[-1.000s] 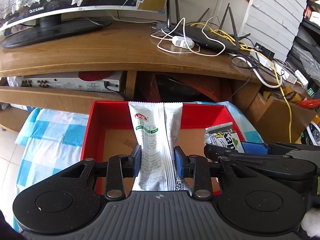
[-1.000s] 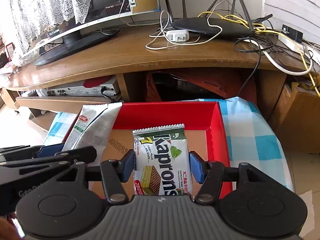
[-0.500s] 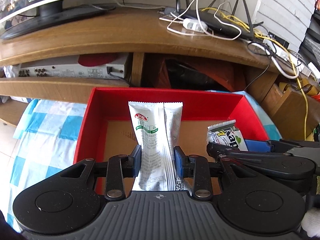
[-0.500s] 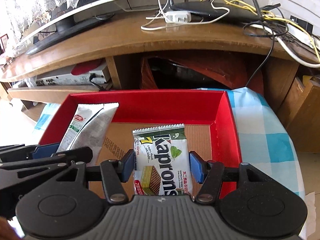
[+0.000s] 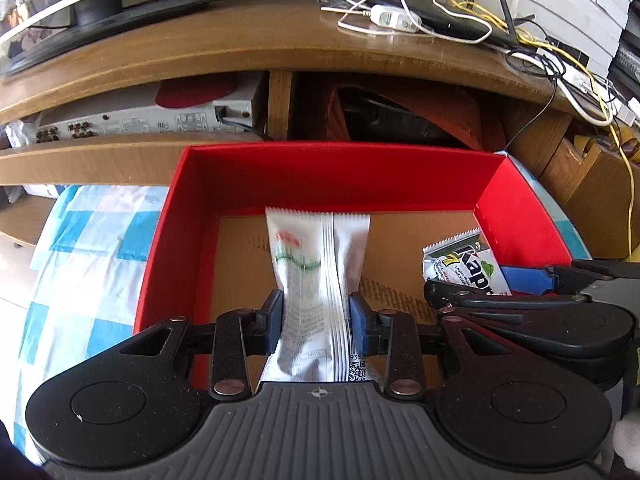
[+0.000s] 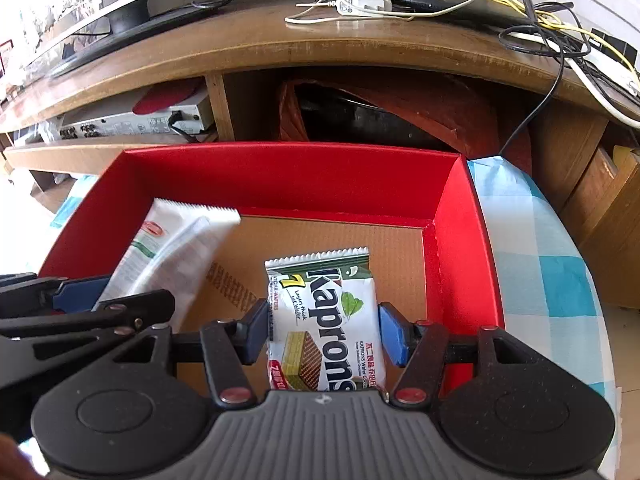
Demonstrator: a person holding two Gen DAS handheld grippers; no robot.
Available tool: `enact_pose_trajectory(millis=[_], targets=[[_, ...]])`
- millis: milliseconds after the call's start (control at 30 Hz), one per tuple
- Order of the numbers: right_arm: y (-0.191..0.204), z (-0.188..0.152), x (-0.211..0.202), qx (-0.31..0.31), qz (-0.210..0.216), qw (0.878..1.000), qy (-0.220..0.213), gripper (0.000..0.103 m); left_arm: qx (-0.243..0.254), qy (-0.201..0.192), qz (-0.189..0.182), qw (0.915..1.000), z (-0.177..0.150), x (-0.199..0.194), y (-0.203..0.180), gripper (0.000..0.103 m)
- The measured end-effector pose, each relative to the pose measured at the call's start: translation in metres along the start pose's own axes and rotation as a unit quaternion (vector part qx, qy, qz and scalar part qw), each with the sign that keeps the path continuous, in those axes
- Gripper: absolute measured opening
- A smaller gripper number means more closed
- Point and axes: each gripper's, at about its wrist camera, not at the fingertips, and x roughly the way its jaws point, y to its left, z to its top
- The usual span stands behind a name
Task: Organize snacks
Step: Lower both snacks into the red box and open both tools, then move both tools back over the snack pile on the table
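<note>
Both grippers have sunk into the red box (image 5: 332, 172): left gripper (image 5: 316, 320) clamps the white packet (image 5: 316, 264) at frame centre, right gripper (image 6: 322, 332) clamps the Kaprons wafer pack (image 6: 324, 320), long axes pointing toward the far wall.

Both grippers are pitched steeply downward, side by side. The left gripper (image 5: 316, 316) is clamped tight; the right gripper (image 6: 322, 332) is held wider, pads pressed inward.

Black left gripper (image 5: 316, 320), blue-padded fingers (image 5: 273, 322), ribbed grey body.
</note>
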Motion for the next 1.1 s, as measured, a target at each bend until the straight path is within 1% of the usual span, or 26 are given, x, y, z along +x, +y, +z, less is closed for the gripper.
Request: enact_pose_trajectory(millis=[67, 133, 200, 233, 267, 300, 400, 533, 700, 800, 1100], targets=[[0.001, -0.002, 0.002, -0.003, -0.003, 1.0, 0.003, 0.061, 0.002, 0.002, 0.002, 1.0, -0.001, 0.002, 0.0, 0.042], [0.002, -0.003, 0.003, -0.004, -0.004, 1.0, 0.004, 0.062, 0.004, 0.003, 0.008, 1.0, -0.002, 0.002, 0.0, 0.044], [0.002, -0.003, 0.002, -0.007, -0.007, 1.0, 0.002, 0.061, 0.008, 0.0, 0.017, 0.9998, -0.003, 0.0, -0.001, 0.052], [0.002, -0.003, 0.0, -0.006, -0.007, 1.0, 0.0, 0.061, 0.009, -0.003, 0.02, 0.9998, -0.003, -0.001, -0.001, 0.053], [0.002, -0.003, -0.001, -0.006, -0.008, 1.0, -0.002, 0.061, 0.009, -0.006, 0.023, 0.9997, -0.003, -0.002, -0.001, 0.057], [0.002, -0.003, -0.003, -0.006, -0.011, 1.0, -0.005, 0.061, 0.009, -0.008, 0.027, 0.9996, -0.003, -0.003, 0.0, 0.063], [0.002, -0.001, -0.01, -0.009, -0.026, 0.999, -0.023, 0.061, 0.016, -0.016, 0.038, 0.999, -0.002, -0.007, -0.001, 0.073], [0.0, 0.0, -0.02, -0.012, -0.035, 0.999, -0.039, 0.061, 0.034, -0.032, 0.05, 0.9977, -0.001, -0.016, -0.009, 0.075], [-0.001, 0.002, -0.031, -0.009, -0.04, 0.998, -0.054, 0.061, 0.034, -0.044, 0.047, 0.9974, 0.001, -0.025, -0.01, 0.077], [-0.001, 0.001, -0.036, -0.008, -0.041, 0.997, -0.058, 0.061, 0.037, -0.051, 0.051, 0.9967, 0.0, -0.032, -0.013, 0.078], [0.006, -0.011, -0.06, -0.02, -0.046, 0.997, -0.061, 0.061, 0.043, -0.047, 0.05, 0.9967, -0.008, -0.053, -0.014, 0.079]])
